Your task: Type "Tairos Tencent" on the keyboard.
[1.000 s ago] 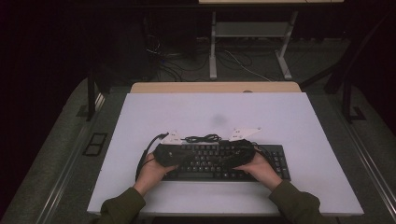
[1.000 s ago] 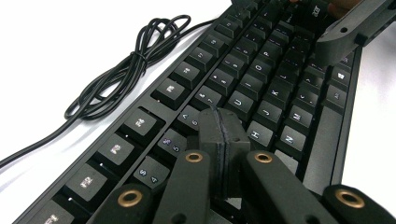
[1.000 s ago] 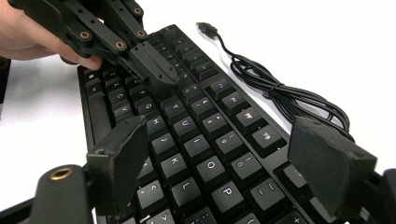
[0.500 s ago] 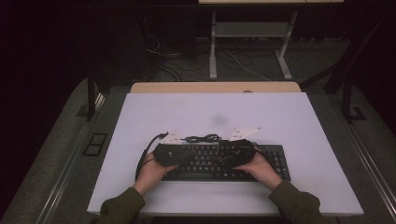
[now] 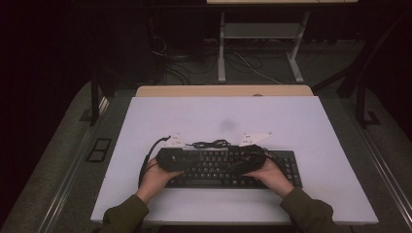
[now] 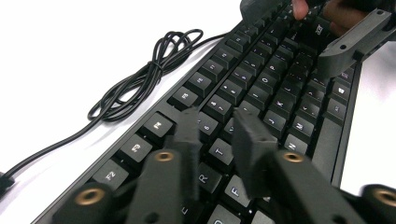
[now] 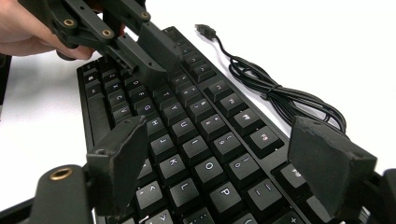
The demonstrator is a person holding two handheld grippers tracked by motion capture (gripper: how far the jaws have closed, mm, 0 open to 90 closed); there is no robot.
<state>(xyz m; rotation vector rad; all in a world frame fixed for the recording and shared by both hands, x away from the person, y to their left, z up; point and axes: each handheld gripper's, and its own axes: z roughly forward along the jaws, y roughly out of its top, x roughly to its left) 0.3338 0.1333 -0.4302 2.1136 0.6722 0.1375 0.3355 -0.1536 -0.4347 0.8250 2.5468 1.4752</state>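
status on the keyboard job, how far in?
Done: keyboard lies flat on the table, its cable bundled and unplugged behind it. In hand: both tongs hang over the keys, left tongs just opening with a narrow gap, right tongs spread wide, nothing gripped. Left: any actual grasp.

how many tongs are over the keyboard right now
2. Left tongs over the keyboard's left half, jaws slightly apart, having just been opening, nothing between them. Right tongs over its right-middle, jaws wide.
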